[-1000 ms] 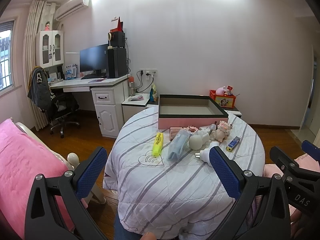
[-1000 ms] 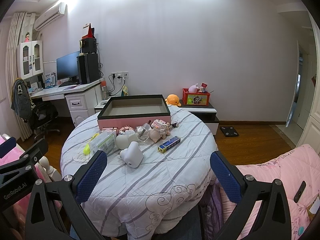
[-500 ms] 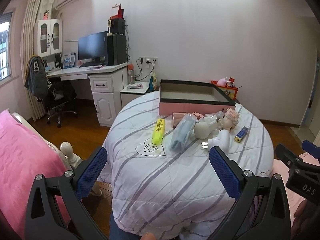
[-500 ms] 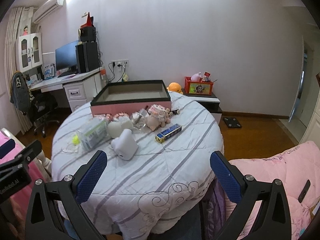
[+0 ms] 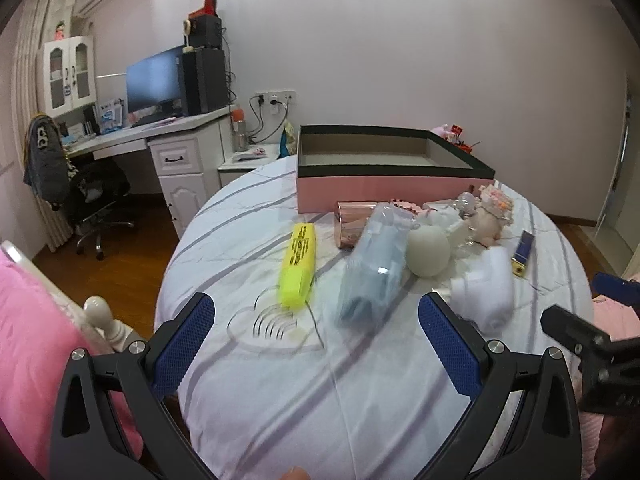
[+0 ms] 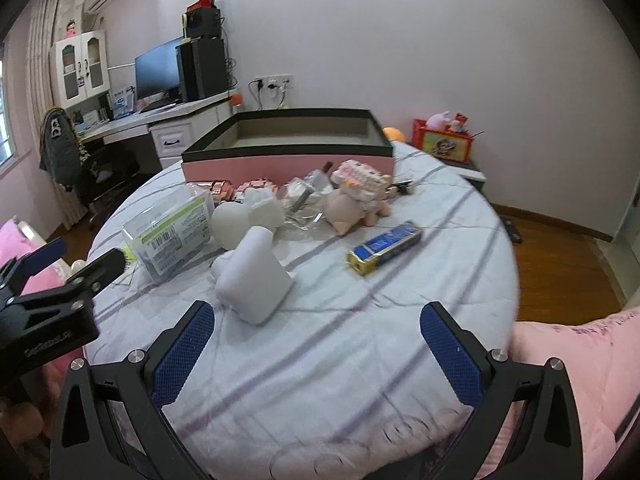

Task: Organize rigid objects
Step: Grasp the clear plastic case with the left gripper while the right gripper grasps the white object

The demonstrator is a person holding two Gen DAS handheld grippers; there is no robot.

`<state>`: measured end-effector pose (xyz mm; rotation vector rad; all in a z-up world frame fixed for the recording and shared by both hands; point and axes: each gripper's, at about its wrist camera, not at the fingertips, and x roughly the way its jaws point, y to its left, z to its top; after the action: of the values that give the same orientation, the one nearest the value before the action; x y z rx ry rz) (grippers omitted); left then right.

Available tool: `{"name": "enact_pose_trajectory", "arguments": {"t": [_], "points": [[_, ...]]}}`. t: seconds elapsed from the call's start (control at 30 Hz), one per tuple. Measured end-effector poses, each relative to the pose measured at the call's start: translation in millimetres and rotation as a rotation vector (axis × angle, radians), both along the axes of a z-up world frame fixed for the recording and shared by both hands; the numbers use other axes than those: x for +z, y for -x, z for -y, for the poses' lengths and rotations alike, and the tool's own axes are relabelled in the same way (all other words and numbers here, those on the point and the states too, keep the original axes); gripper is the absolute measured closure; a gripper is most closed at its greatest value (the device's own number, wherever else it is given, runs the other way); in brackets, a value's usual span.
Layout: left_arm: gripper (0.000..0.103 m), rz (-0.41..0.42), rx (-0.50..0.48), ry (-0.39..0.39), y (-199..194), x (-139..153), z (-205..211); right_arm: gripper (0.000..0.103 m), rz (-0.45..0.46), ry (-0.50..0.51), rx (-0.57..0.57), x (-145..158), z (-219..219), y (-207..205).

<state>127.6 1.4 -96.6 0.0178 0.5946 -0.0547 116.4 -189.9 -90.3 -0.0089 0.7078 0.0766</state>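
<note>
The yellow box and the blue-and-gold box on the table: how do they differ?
The yellow box is plain bright yellow with small black print; the blue box is dark blue with a gold end. The yellow box lies at the left edge of the clutter, the blue box at its right. Both are long, narrow, lying flat on the striped cloth.

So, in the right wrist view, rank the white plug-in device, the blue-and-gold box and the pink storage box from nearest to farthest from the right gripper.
From the right gripper, open over the table's near edge:
1. White plug-in device, just ahead, left of centre.
2. Blue-and-gold box, further in, to the right.
3. Pink storage box, at the table's far side.
</note>
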Motion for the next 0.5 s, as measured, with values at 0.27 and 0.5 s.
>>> {"name": "enact_pose_trajectory", "arguments": {"t": [0.27,0.5], "points": [[0.000,-0.048,-0.102,-0.085,-42,-7,20,0.000,-0.065,-0.067,0.020,-10,2,-32],[0.016,-0.116,-0.152,-0.101,-76,-16,32,0.000,-0.122,-0.078,0.017,-13,3,-48]]}}
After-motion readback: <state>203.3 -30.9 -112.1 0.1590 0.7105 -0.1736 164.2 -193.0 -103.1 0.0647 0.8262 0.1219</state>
